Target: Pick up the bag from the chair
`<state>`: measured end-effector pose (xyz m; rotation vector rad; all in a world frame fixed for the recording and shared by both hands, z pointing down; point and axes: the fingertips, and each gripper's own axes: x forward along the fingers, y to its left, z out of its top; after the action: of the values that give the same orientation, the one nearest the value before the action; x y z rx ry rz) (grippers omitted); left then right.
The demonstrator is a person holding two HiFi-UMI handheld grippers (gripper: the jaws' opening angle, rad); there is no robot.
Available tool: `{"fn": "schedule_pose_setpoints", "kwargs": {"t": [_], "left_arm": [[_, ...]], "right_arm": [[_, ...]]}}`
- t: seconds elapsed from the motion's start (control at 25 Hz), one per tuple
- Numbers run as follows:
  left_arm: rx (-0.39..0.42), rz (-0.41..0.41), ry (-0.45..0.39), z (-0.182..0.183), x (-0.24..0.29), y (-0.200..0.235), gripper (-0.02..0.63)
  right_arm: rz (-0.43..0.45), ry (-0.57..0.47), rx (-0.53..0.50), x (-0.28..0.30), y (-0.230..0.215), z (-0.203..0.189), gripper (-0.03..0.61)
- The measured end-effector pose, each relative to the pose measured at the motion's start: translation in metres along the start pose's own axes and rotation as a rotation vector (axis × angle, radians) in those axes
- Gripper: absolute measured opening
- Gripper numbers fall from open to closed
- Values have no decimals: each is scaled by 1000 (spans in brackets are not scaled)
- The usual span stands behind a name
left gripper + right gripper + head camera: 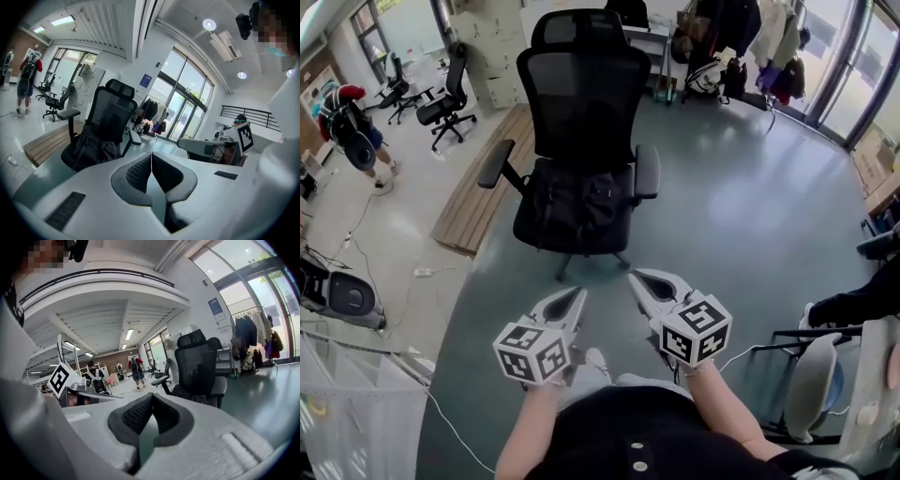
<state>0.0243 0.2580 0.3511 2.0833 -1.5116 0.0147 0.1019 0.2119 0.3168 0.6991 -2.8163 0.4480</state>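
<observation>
A black bag [577, 199] lies on the seat of a black mesh office chair [586, 103] straight ahead on the grey-green floor. The left gripper view shows the bag [96, 147] as a dark bundle on the chair [110, 117]; in the right gripper view the chair [199, 364] stands ahead with the bag [194, 394] low on its seat. My left gripper [578, 295] and right gripper [635, 278] are held side by side short of the chair, well clear of the bag. Both have their jaws pressed together with nothing between them.
A wooden floor panel [483, 183] lies left of the chair. Other office chairs [445, 98] and a person with a backpack [352, 127] are at the far left. Coats on a rack [773, 42] hang at the back right. A light chair [820, 380] stands by my right side.
</observation>
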Motion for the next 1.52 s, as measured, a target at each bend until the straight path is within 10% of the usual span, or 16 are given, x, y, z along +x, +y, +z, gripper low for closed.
{"fn": "schedule_pose_setpoints", "kwargs": {"t": [0.96,1.52], "left_arm": [[-20,-51,97,36,60,114,20],[21,-52,102,106,160,154,20]], "right_arm": [[-61,109,52,121,-32,3,-2],[-21,67,51,205,-127,59,-2]]}}
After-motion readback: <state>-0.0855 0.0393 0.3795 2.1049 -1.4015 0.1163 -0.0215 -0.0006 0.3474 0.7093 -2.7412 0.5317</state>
